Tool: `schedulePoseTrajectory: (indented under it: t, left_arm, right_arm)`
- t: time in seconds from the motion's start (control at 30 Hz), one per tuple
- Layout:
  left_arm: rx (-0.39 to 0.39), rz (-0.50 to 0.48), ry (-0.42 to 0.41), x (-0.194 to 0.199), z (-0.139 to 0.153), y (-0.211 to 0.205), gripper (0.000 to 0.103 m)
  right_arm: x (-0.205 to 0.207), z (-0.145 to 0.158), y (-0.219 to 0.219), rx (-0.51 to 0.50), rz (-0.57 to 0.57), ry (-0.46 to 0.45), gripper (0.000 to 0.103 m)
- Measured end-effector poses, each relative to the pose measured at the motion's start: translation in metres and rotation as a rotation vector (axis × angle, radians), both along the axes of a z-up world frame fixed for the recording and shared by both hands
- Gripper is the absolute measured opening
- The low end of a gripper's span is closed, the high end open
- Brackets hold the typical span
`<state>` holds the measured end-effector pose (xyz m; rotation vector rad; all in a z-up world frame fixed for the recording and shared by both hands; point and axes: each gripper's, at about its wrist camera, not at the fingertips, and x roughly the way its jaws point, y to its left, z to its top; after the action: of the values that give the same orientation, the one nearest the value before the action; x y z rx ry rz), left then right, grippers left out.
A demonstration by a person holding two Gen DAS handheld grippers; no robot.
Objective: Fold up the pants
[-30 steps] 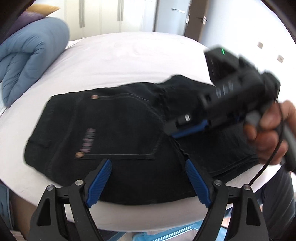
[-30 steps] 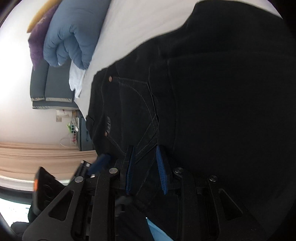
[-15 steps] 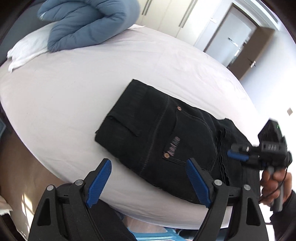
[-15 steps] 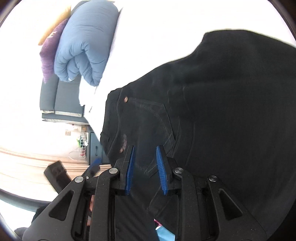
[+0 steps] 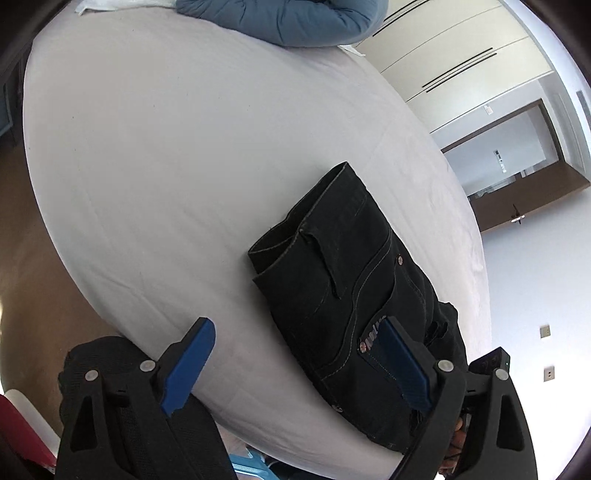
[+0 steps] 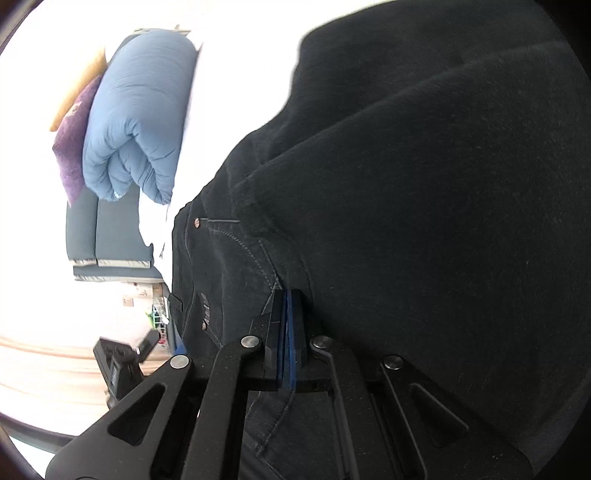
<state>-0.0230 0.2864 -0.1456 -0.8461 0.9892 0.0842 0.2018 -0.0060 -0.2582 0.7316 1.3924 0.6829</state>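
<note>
Already folded into a thick stack, the pants (image 5: 354, 295) lie near the bed's (image 5: 184, 166) front edge, waistband toward the middle, back pocket and rivets up. They look like dark denim: heavy, soft but stiff at the seams and waistband, unlikely to slip on the sheet, and the layers would slide apart if lifted by one ply. Best holds are probably the waistband corner or the doubled fold edge, taking all layers at once. The right gripper (image 6: 289, 314) has just been closing, and its jaws now meet over the denim by the pocket seam; whether cloth is caught is unclear. The left gripper (image 5: 295, 365) has just been opening; spread wide and empty, it hangs above the front edge. A blue duvet (image 5: 288, 18) sits at the far edge.
</note>
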Motion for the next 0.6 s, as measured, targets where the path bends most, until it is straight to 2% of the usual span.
schedulePoseTrajectory:
  t: [0.07,0.13,0.23,0.27,0.3,0.4,0.6]
  left_arm:
    - [-0.045,0.015,0.007,0.006,-0.007,0.001,0.092]
    - [-0.072,0.029,0.008,0.011,-0.013,0.002,0.093]
    - [-0.089,0.039,-0.002,0.019,-0.018,0.004,0.099]
    - [-0.088,0.04,-0.003,0.022,-0.018,0.004,0.1]
    - [-0.083,0.038,-0.005,0.024,-0.018,0.003,0.1]
    - [-0.065,0.023,-0.014,0.029,-0.018,0.001,0.1]
    - [-0.095,0.037,-0.036,0.03,-0.02,0.007,0.1]
  right_arm:
    - [-0.004,0.005,0.001,-0.003,0.003,-0.009,0.004]
    - [0.0,0.004,0.003,0.012,0.017,-0.008,0.012]
    - [0.001,0.012,0.002,0.059,0.039,-0.012,0.044]
    - [0.001,0.016,0.006,0.082,0.051,-0.023,0.062]
    - [0.002,0.022,0.011,0.082,0.063,-0.035,0.072]
    - [0.006,0.027,0.015,0.035,0.087,-0.045,0.074]
    - [0.006,0.025,-0.005,0.063,0.069,-0.001,0.074]
